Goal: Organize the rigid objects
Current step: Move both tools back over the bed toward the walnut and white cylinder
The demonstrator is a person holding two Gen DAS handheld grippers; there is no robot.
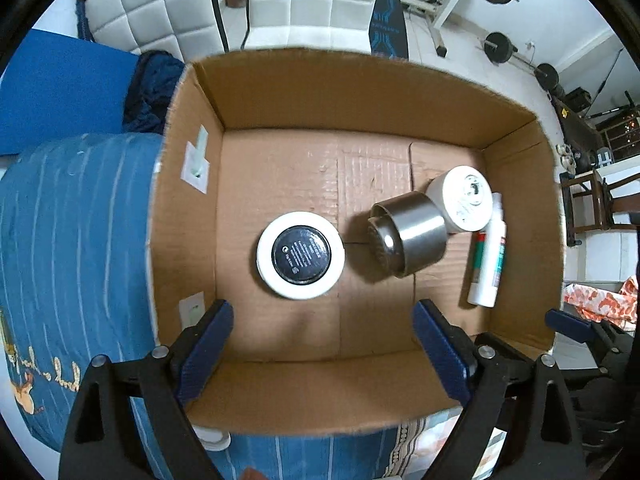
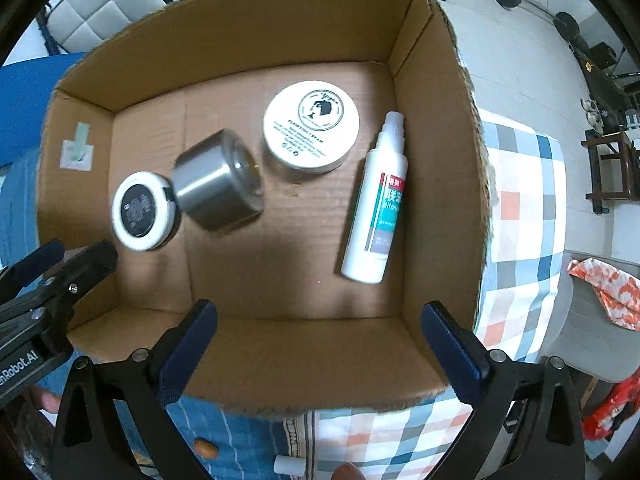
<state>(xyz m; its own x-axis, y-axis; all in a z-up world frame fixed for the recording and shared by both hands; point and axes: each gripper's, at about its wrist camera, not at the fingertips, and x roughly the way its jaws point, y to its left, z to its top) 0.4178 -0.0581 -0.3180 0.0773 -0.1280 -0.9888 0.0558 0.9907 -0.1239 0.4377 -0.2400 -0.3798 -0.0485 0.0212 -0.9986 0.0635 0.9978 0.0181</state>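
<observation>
Hovering over the cardboard box (image 1: 280, 396), pointing straight down: left tool (image 1: 322, 344), blue pads spread wide, nothing between them. Same for right tool (image 2: 320, 344) in its own view, pads (image 2: 188, 344) splayed apart and pinching nothing. Left tool also visible at the lower-left edge of the right wrist view, over the box's near-left corner.

Sitting on a bed with a blue striped cover (image 1: 80, 240) and a checked quilt (image 2: 520, 200): the open box, flaps up, four items resting on its floor.

Nearest the left tool, just beyond its pads: round white jar with black label (image 1: 301, 254), standing flat, apart from the box walls. Seen from the right wrist as the leftmost item (image 2: 142, 210).

Next along, lying on its side: steel cup (image 1: 408, 234), open mouth turned toward the black-labelled jar in the left wrist view, its rim very close to or touching that jar in the right wrist view (image 2: 218, 180); hard to tell which.

Beyond the cup: white cream tub (image 2: 311, 125) with a printed portrait emblem on the lid, lying flat, just beside the cup. From the left wrist the tub (image 1: 460, 198) looks pressed against the cup's far end.

Nearest the right-hand wall of the box: white spray bottle (image 2: 376, 200) with red and teal label, lying flat, nozzle pointing toward the far wall, close beside the tub.

Further off, past the box: white padded headboard (image 1: 168, 12) and weight plates (image 1: 498, 46) on the floor.
</observation>
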